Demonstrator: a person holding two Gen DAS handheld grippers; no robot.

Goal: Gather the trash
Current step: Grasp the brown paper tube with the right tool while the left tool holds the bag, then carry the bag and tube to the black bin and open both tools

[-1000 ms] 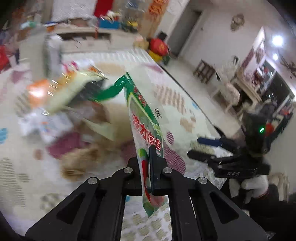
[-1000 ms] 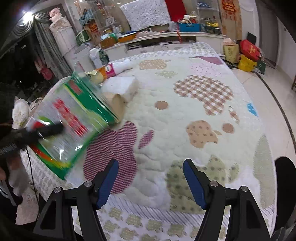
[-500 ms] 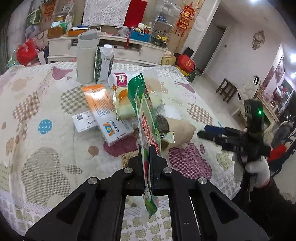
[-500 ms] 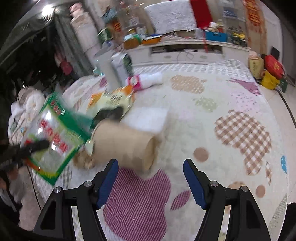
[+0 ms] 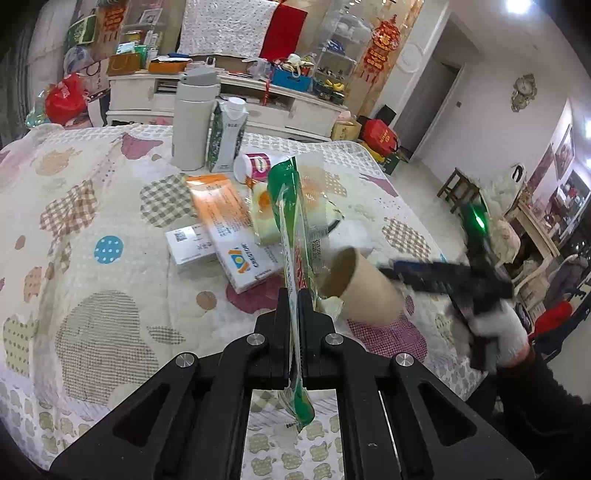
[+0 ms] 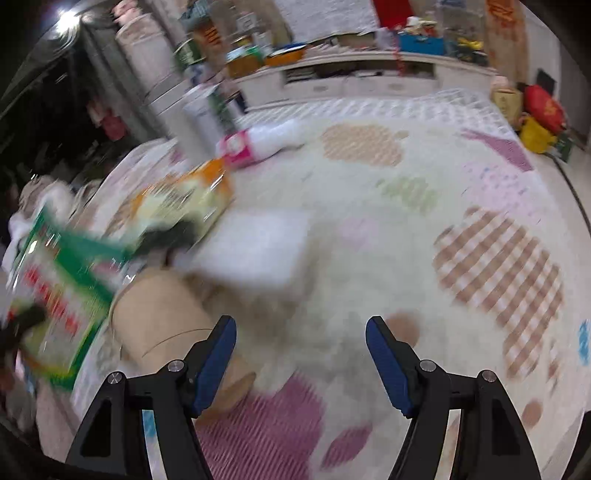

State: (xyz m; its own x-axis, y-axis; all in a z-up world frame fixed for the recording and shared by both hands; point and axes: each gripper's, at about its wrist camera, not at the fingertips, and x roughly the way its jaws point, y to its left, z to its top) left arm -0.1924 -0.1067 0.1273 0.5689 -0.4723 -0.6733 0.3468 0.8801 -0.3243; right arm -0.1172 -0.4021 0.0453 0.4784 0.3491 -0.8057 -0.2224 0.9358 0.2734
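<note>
Overhead, the left hand-held gripper (image 5: 294, 295) pinches a green wrapper (image 5: 291, 236) above the patchwork quilt (image 5: 92, 258); the right hand-held gripper (image 6: 300, 332) gapes wide.

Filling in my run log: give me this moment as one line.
left tool: shut on green wrapper | right tool: open, beside cardboard tube | bedspread: trash remaining

A quilted cover (image 5: 92, 229) printed with patchwork apple shapes is spread across the foreground surface, and a long white low cabinet (image 5: 280, 107) crowded with boxes and bags is set behind it. A white textured cloth (image 5: 225, 29) and a red cloth (image 5: 282, 31) are hung above the cabinet, with a red ornament (image 5: 380, 44) beside them. A pale wall bearing a small clock (image 5: 523, 88) is seen on the right, lit by a ceiling lamp (image 5: 521, 5), with a wooden stool (image 5: 458, 188) on the light tiled floor (image 5: 424, 184).
</note>
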